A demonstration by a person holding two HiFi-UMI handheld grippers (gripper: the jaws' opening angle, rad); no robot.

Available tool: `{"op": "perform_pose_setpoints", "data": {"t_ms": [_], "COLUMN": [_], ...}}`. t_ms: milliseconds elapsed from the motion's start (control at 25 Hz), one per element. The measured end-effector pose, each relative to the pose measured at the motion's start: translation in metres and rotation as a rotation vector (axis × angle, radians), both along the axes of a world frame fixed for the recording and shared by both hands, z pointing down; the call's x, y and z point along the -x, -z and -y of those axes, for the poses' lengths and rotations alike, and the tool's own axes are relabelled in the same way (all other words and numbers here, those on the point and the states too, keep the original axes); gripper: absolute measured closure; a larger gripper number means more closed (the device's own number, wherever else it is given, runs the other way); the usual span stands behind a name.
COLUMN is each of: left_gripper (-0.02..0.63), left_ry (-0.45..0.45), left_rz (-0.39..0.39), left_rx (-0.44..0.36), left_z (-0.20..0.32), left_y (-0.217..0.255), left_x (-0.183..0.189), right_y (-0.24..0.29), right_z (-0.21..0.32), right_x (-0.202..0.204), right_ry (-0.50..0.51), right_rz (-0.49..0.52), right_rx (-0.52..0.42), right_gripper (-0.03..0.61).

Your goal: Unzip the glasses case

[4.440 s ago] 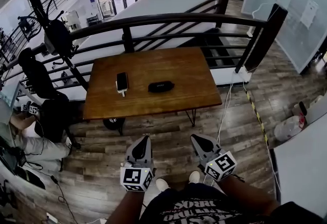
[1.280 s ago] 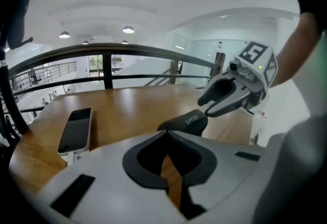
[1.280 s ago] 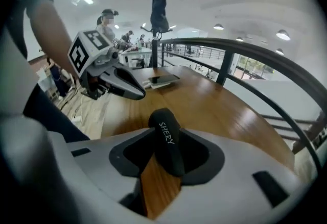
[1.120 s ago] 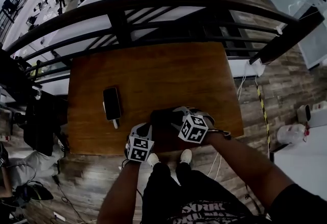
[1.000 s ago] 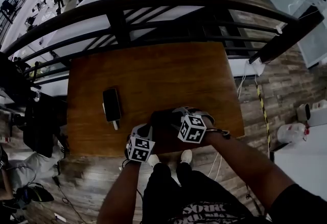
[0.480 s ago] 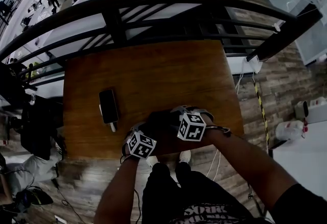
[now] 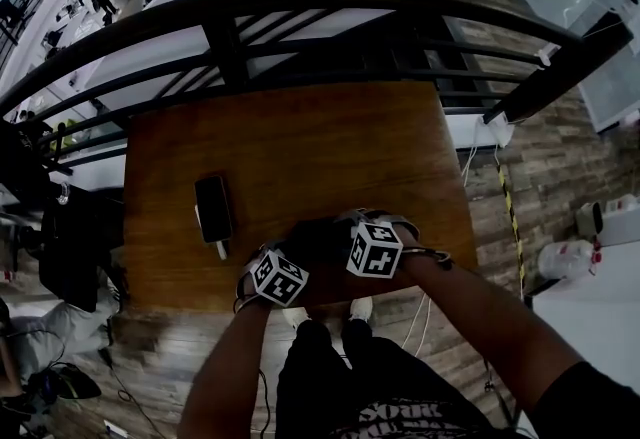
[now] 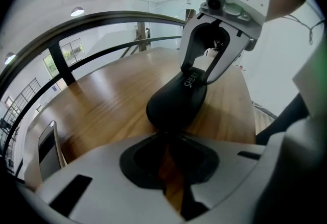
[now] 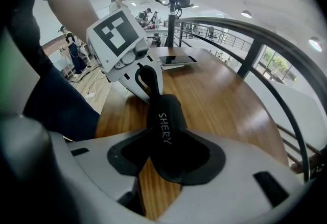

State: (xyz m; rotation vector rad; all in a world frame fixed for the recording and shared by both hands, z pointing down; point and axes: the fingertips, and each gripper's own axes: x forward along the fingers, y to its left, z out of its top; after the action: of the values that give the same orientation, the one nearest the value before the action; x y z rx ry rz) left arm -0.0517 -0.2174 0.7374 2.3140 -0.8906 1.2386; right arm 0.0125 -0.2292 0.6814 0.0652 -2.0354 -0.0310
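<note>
A black glasses case marked with white letters lies near the front edge of the wooden table. My right gripper straddles the case's right end; its jaws stand wide, with a strip of wood showing beside one pad. My left gripper points down at the case's other end. Its jaws are drawn together, and their tips meet the case's tip. What lies between them is hidden. The right gripper shows in the left gripper view, and the left gripper in the right gripper view.
A dark phone on a white base lies on the table's left part, a hand's width from the case. A black railing runs behind the table. The person's legs stand at the front table edge. White cables hang at the right.
My left gripper has rolled and sunk a little toward the case's end. The right gripper and the case have stayed where they were.
</note>
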Motion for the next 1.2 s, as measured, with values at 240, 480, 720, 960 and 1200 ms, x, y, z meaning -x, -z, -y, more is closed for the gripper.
{"op": "perform_pose_setpoints", "data": {"t_ms": [240, 480, 720, 960, 1200], "left_gripper": [0.606, 0.609, 0.609, 0.609, 0.609], "left_ry": [0.045, 0.094, 0.133, 0.181, 0.224], "left_rz": [0.030, 0.020, -0.029, -0.065, -0.077], "left_rx": [0.042, 0.075, 0.088, 0.109, 0.116], "left_z": [-0.003, -0.010, -0.022, -0.029, -0.030], "left_y": [-0.001, 0.003, 0.006, 0.009, 0.009], "left_x": [0.002, 0.000, -0.012, -0.032, -0.048], "right_y": [-0.001, 0.000, 0.000, 0.002, 0.001], "right_z": [-0.001, 0.002, 0.001, 0.001, 0.001], "right_x": [0.000, 0.001, 0.000, 0.000, 0.001], "right_ry": [-0.003, -0.029, -0.033, -0.045, -0.056], "right_rz": [0.004, 0.008, 0.011, 0.020, 0.035], "right_rx": [-0.004, 0.025, 0.035, 0.051, 0.055], "right_gripper": [0.423, 0.422, 0.420, 0.419, 0.419]}}
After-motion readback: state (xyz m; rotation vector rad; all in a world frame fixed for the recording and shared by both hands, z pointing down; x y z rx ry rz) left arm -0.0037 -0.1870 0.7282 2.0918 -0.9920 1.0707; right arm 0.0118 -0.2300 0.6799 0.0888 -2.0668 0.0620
